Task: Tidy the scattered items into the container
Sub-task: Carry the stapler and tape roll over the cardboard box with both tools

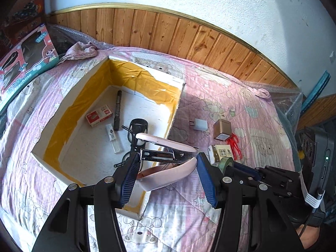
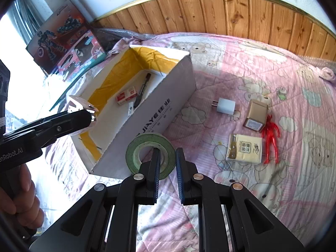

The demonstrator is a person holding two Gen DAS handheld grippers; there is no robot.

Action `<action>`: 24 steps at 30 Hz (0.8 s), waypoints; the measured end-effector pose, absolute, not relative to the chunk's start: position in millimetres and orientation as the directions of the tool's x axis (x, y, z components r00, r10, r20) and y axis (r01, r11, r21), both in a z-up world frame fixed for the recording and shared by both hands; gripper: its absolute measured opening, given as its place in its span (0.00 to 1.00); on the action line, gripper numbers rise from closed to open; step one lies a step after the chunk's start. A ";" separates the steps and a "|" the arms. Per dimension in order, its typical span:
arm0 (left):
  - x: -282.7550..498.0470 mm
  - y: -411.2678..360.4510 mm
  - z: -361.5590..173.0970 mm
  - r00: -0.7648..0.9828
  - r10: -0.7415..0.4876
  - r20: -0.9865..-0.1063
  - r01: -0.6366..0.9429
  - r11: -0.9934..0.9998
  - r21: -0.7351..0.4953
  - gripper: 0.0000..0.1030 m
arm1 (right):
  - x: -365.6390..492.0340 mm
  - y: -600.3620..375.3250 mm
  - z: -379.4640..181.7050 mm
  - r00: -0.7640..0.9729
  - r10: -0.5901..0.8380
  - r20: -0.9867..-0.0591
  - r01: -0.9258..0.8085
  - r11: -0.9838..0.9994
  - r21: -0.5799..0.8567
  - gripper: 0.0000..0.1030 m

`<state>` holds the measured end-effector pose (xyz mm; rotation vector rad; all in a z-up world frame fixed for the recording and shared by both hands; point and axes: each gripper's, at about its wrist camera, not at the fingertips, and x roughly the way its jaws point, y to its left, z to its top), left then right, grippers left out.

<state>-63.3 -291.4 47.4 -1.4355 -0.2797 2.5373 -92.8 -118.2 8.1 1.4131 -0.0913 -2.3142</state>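
Pinching pink stapler (image 1: 168,163) above box (image 1: 52,126), left hand-held gripper (image 1: 166,180); right hand-held gripper (image 2: 167,176) clamps tape roll (image 2: 150,154).

R gripper (image 2: 167,159) clamped on green tape roll (image 2: 137,147) beside white box (image 2: 159,113); charger (image 2: 226,106), tissue pack (image 2: 244,148) on bed (image 2: 231,67).

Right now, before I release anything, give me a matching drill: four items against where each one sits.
Items:
1. pink stapler
2. green tape roll
3. black marker
4. white charger

Places:
A. lying inside the box
B. on the quilt, outside the box
C. between the left gripper fingers
D. between the right gripper fingers

Pairs: 1-C, 2-D, 3-A, 4-B
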 end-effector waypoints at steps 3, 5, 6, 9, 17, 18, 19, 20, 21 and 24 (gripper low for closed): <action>-63.5 -302.3 51.4 -0.517 0.260 -0.816 -0.066 -0.962 -0.265 0.55 | -96.1 -129.0 17.2 -0.397 -0.393 -0.830 0.350 -0.900 0.259 0.14; -64.0 -309.3 53.4 -0.522 0.256 -0.813 -0.050 -0.961 -0.271 0.55 | -97.9 -137.0 22.6 -0.397 -0.397 -0.827 0.369 -0.895 0.253 0.14; -64.2 -312.7 54.2 -0.524 0.256 -0.812 -0.044 -0.961 -0.274 0.55 | -98.8 -141.0 25.2 -0.397 -0.400 -0.826 0.379 -0.891 0.249 0.14; -64.4 -321.8 57.1 -0.535 0.249 -0.807 -0.027 -0.960 -0.278 0.55 | -100.8 -152.6 32.8 -0.397 -0.407 -0.823 0.409 -0.881 0.238 0.14; -67.2 -344.9 58.6 -0.549 0.231 -0.803 0.018 -0.957 -0.288 0.55 | -109.3 -176.7 44.7 -0.391 -0.424 -0.817 0.465 -0.857 0.222 0.14; -68.2 -347.4 58.7 -0.550 0.229 -0.803 0.024 -0.957 -0.290 0.55 | -109.8 -179.3 45.6 -0.391 -0.426 -0.816 0.470 -0.855 0.220 0.14; -69.2 -349.9 58.6 -0.551 0.228 -0.803 0.029 -0.956 -0.291 0.55 | -110.7 -181.7 46.9 -0.390 -0.428 -0.815 0.475 -0.852 0.220 0.14; -70.1 -352.0 58.5 -0.551 0.225 -0.803 0.033 -0.956 -0.291 0.55 | -111.8 -184.1 48.0 -0.389 -0.430 -0.815 0.480 -0.849 0.219 0.14; -70.8 -354.2 58.4 -0.553 0.224 -0.802 0.037 -0.956 -0.293 0.55 | -112.9 -186.5 49.4 -0.389 -0.432 -0.813 0.485 -0.847 0.218 0.14; -73.0 -359.4 58.9 -0.556 0.221 -0.801 0.047 -0.954 -0.297 0.55 | -116.4 -193.7 52.9 -0.386 -0.439 -0.811 0.500 -0.839 0.216 0.14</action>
